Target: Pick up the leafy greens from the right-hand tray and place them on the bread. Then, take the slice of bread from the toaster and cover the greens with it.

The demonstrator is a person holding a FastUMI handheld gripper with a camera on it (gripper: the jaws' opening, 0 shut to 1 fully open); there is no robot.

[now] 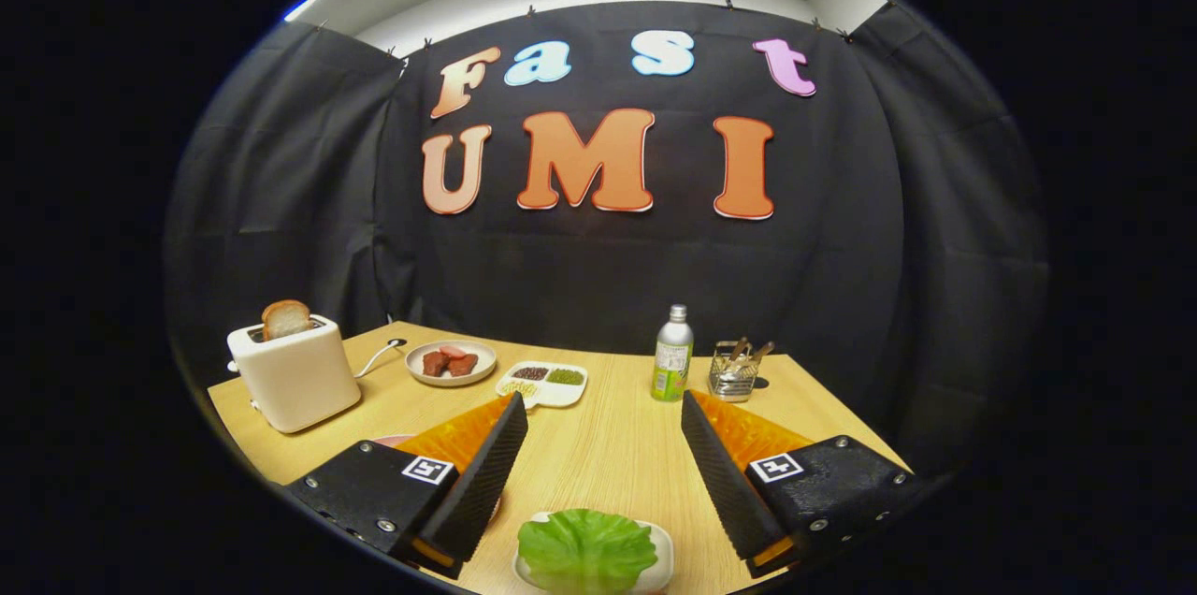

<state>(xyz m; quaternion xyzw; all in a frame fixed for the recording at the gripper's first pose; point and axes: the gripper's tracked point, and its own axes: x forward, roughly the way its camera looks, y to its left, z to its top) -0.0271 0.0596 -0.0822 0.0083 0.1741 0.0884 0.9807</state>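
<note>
- One slice of bread stands up in the toaster at ten o'clock, near the bench edge.
- Behind it, at eleven, a plate and a divided dish.
- Fingers wide apart, holding nothing; bare bench between them.
- Leafy greens lie on a white tray at six o'clock, close under the fingers.
- First step, I judge: dip down and close on the greens.
- Bottle and cutlery holder at one o'clock, well clear.
</note>
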